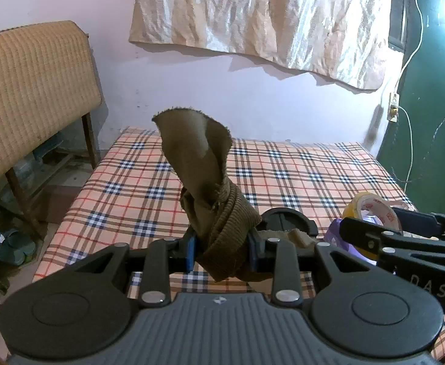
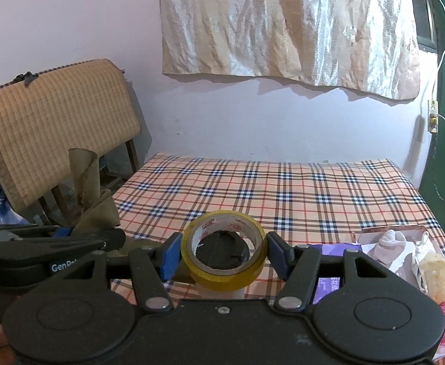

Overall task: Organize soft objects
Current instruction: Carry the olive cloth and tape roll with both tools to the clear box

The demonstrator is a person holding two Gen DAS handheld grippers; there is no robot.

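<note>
the plaid bed [image 2: 283, 188] is the landmark. above its near edge the left gripper [image 1: 221, 251] clamps the olive cloth [image 1: 205, 188], whose free end stands upright. to the right of that, the right gripper [image 2: 224, 254] pinches the tape roll [image 2: 224, 251] over a black lid [image 2: 222, 252]. on the bed's near right corner lies a clear bag of small soft items [image 2: 405, 252]. left of the bed stands a woven mat [image 2: 58, 121]; on the wall behind it hangs a crinkled sheet [image 2: 289, 27].
</note>
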